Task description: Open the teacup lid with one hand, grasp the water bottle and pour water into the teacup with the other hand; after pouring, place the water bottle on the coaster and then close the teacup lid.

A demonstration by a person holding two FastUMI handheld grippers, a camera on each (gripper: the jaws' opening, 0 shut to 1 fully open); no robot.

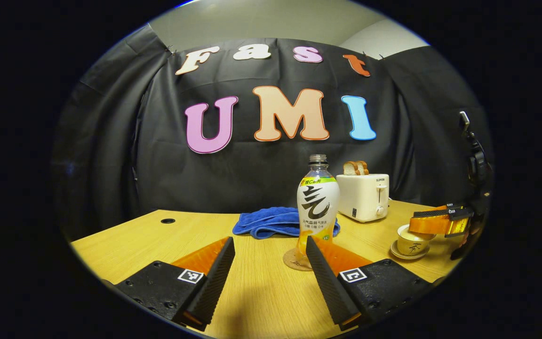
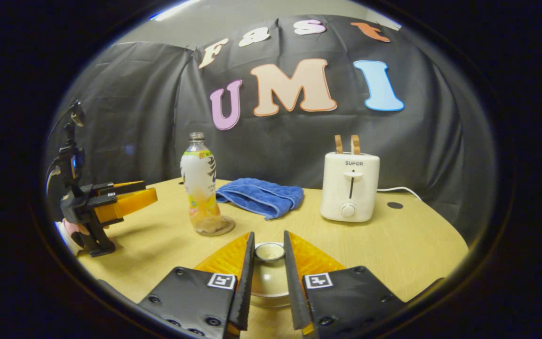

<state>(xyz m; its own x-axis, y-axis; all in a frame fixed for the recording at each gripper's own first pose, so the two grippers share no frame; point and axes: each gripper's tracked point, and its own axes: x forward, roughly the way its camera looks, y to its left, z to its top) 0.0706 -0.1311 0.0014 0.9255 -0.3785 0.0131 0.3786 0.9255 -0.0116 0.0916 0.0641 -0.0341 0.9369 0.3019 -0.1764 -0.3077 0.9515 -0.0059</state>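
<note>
The water bottle (image 1: 318,207) stands uncapped on a round coaster (image 1: 292,262), partly filled with orange liquid. My left gripper (image 1: 271,242) is open just short of it, and the bottle is beside its right finger. The teacup (image 1: 413,246) sits on a saucer at the right. My right gripper (image 1: 417,227) reaches over the cup. In the right gripper view, my right gripper (image 2: 269,238) is shut on the knob of the teacup lid (image 2: 269,278), which still looks seated on the cup. The bottle (image 2: 200,188) and left gripper (image 2: 151,197) are at the left.
A white toaster (image 2: 350,190) with two bread slices stands at the back of the wooden table (image 2: 393,245). A blue towel (image 2: 261,195) lies crumpled between the toaster and the bottle. The table has a cable hole (image 1: 168,220) at the far left.
</note>
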